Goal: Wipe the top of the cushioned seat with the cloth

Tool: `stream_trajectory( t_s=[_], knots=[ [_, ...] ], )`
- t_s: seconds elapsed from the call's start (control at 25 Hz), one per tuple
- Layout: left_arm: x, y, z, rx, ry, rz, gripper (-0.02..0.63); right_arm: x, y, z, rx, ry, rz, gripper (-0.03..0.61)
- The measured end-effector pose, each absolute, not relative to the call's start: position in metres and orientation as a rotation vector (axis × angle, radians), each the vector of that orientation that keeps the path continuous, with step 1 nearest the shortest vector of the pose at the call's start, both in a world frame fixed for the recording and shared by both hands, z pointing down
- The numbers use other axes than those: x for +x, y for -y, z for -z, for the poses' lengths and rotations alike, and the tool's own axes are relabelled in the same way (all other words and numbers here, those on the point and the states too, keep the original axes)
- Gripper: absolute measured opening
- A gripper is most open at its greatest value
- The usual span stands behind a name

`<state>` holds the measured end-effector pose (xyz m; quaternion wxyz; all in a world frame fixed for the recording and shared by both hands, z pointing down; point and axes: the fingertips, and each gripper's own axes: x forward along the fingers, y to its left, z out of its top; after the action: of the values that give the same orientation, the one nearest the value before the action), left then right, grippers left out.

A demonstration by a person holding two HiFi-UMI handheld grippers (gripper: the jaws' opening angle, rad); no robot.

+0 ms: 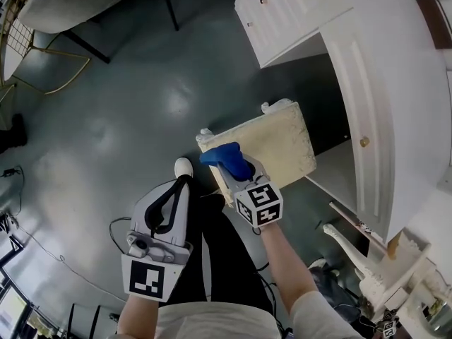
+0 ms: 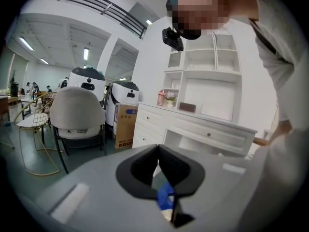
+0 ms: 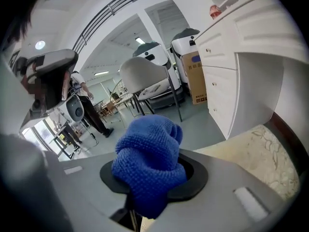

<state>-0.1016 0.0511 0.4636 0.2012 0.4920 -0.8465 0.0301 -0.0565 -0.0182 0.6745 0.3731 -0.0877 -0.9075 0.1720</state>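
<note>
Cloth (image 1: 222, 157) in right gripper (image 1: 237, 167), bulk leftward

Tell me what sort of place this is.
Probably a robotics lab or test hall staged as a home room: a white vanity desk with drawers and shelves and a cream cushioned seat stand on a glossy grey floor, with white dome-topped machines behind.
</note>
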Motion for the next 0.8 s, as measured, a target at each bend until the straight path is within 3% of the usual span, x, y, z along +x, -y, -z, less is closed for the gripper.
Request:
stream_trajectory(
  t_s=[0.48,0.68,0.8],
  knots=[
    [-0.134,-0.065,-0.479,1.404,2.325,-0.085,0.002,-0.065,0.001,-0.742,-0.203,2.195,-0.275,0.190],
    [-0.145,-0.065,-0.482,1.425,2.306,-0.079,0.002,-0.065,-0.001,-0.740,-0.190,2.205,-0.235,0.261],
    [-0.150,-0.064,-0.482,1.445,2.296,-0.074,0.002,-0.065,0.004,-0.738,-0.156,2.211,-0.215,0.251]
  ],
)
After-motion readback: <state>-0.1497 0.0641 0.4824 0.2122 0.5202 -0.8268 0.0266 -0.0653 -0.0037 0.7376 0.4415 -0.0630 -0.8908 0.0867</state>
